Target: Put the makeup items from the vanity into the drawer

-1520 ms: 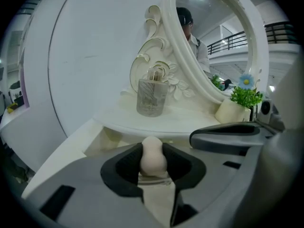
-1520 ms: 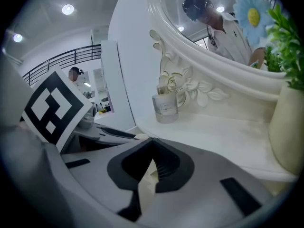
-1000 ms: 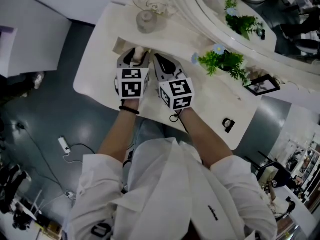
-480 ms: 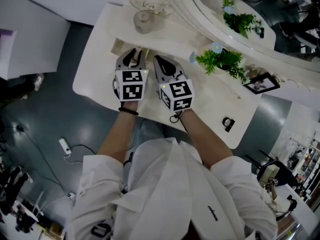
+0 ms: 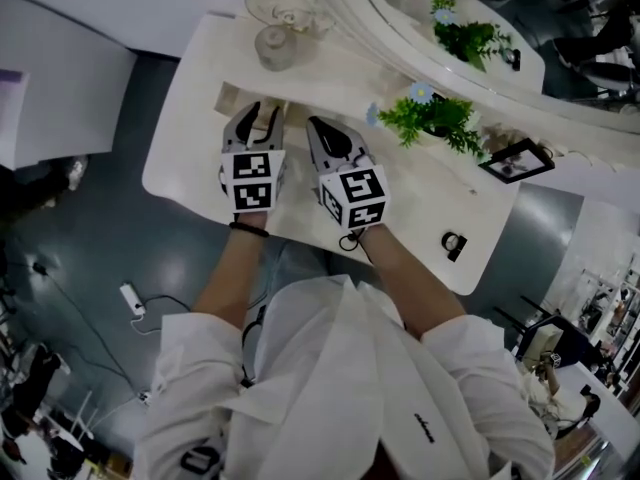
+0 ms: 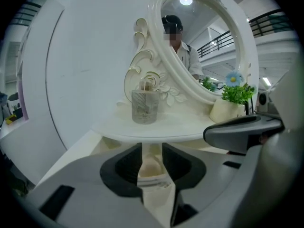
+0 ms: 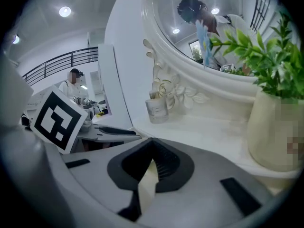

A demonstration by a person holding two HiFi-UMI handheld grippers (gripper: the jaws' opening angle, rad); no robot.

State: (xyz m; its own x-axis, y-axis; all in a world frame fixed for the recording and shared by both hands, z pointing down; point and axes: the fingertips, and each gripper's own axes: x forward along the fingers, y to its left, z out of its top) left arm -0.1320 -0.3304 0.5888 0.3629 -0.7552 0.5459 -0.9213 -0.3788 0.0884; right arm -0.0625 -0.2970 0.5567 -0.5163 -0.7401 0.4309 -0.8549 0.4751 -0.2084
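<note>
The white vanity [image 5: 190, 118] has an open drawer [image 5: 232, 96] at its front left. My left gripper [image 5: 258, 116] hangs over that drawer with its jaws a little apart and opening. Through the narrow gap in the left gripper view [image 6: 152, 148] a beige rounded makeup item [image 6: 149, 167] shows low down; I cannot tell whether the pads touch it. Just to the right my right gripper [image 5: 322, 128] is shut, its tips meeting [image 7: 151, 144] with nothing between them.
A glass cup [image 5: 272, 46] stands at the back left by the ornate mirror frame [image 5: 330, 28]. A potted plant [image 5: 430, 118], a black photo frame [image 5: 517, 161] and a small black object [image 5: 456, 245] sit to the right. The vanity's front edge is under my wrists.
The left gripper has shifted slightly left over the drawer. The beige item that stuck out past its tips a second ago no longer shows there in the head view. The right gripper has hardly moved.
</note>
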